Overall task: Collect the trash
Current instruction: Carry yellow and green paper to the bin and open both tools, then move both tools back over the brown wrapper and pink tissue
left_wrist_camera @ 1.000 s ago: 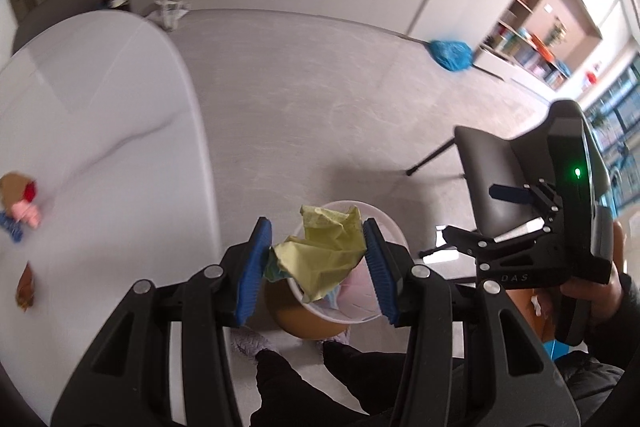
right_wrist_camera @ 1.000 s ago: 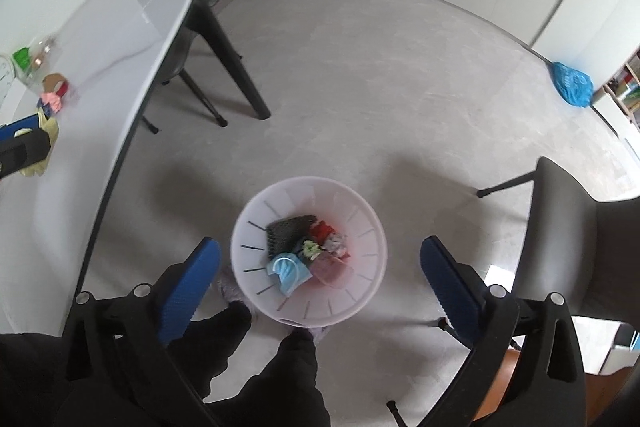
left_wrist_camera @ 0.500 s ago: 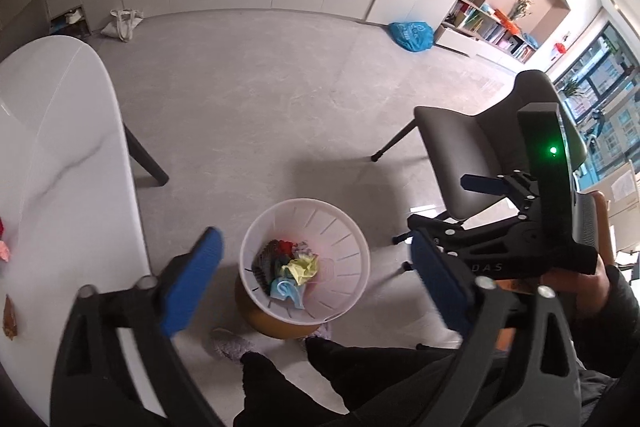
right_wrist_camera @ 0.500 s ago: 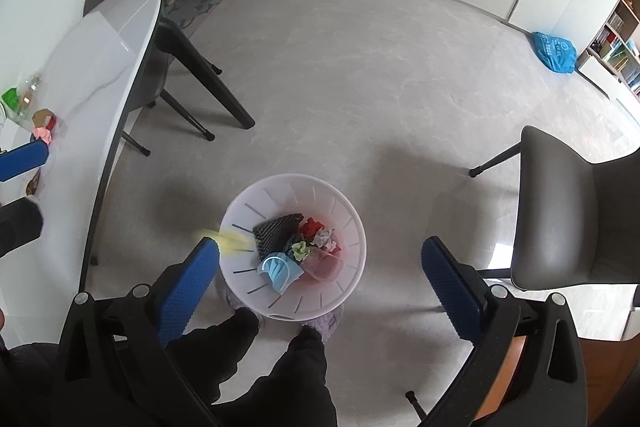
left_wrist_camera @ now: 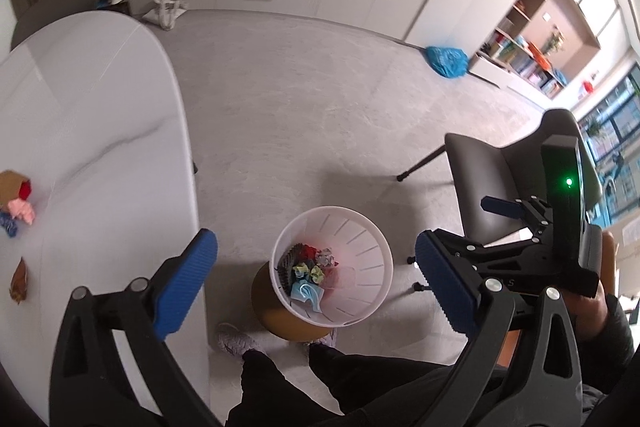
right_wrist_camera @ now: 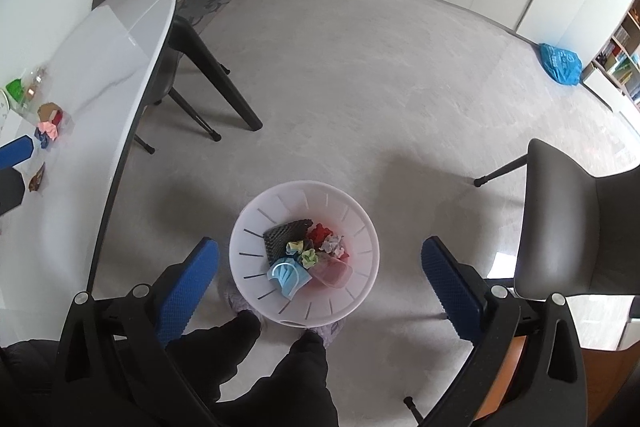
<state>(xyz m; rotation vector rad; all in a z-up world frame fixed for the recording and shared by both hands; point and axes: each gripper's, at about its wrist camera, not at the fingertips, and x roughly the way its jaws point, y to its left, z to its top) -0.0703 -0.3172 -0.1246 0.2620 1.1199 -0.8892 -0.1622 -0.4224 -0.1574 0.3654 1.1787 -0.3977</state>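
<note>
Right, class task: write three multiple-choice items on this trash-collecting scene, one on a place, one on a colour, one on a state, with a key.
1. Where does the white trash basket stand?
A. on the table
B. on the floor by the person's feet
C. on the chair

2. What colour is the face mask in the basket?
A. light blue
B. orange
C. black

3. How do the jaws of the left gripper stand?
A. shut on a yellow paper
B. shut on nothing
C. wide open, holding nothing

Key:
1 B, since the basket sits on the grey floor between the white table and the grey chair.
2 A, since the mask shows light blue among the scraps.
3 C, since both blue pads stand far apart with only the basket seen between them.
</note>
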